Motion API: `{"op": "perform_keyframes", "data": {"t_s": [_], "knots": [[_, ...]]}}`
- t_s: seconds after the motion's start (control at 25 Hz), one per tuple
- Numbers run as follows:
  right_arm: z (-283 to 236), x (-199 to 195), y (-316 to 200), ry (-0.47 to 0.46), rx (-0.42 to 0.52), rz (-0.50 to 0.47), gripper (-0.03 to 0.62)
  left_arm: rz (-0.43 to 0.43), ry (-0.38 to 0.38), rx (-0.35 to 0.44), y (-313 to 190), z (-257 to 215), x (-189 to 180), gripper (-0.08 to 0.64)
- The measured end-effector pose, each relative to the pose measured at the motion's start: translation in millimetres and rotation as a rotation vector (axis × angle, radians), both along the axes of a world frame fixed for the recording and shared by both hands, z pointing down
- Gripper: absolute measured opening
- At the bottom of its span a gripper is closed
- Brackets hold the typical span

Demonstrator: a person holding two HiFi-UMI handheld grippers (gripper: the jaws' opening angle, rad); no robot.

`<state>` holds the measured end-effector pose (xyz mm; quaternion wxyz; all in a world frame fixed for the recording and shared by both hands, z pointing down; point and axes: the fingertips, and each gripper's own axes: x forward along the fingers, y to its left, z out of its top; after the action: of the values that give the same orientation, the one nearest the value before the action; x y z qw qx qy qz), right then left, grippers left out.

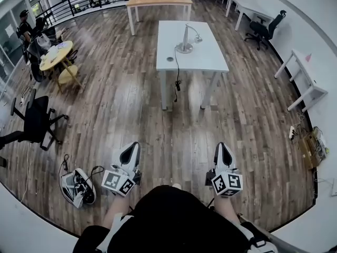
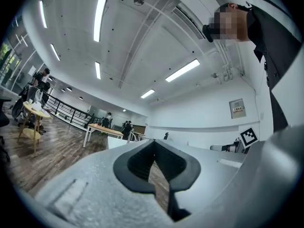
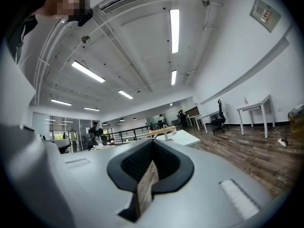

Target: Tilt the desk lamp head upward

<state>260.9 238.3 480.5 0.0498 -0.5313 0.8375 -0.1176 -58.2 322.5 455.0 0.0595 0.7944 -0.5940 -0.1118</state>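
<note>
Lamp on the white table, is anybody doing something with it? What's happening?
Nobody is touching it yet. A person stands back from the white table, holding the left gripper and the right gripper low, both shut and empty. The desk lamp sits on the table by itself, its cord hanging over the edge.

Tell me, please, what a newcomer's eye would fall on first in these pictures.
Probably the left claw and right claw, both shut and empty, held low in the foreground over the wood floor. Beyond them, a white table stands alone mid-room, carrying a silver desk lamp with its cord trailing off the near edge.
</note>
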Motion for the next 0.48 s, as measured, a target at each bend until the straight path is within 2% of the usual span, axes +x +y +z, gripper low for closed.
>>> {"op": "perform_keyframes", "data": {"t_s": [0.24,0.48], "knots": [[12.2,45.4,-25.8,-0.001,-0.015,0.043,0.005,0.015,0.020,-0.001,-41.2,6.8,36.6,-0.002],[23.7,64.5,-45.6,-0.056,-0.057,0.104,0.005,0.069,-0.006,-0.036,-73.1,15.1,51.9,-0.002]]}}
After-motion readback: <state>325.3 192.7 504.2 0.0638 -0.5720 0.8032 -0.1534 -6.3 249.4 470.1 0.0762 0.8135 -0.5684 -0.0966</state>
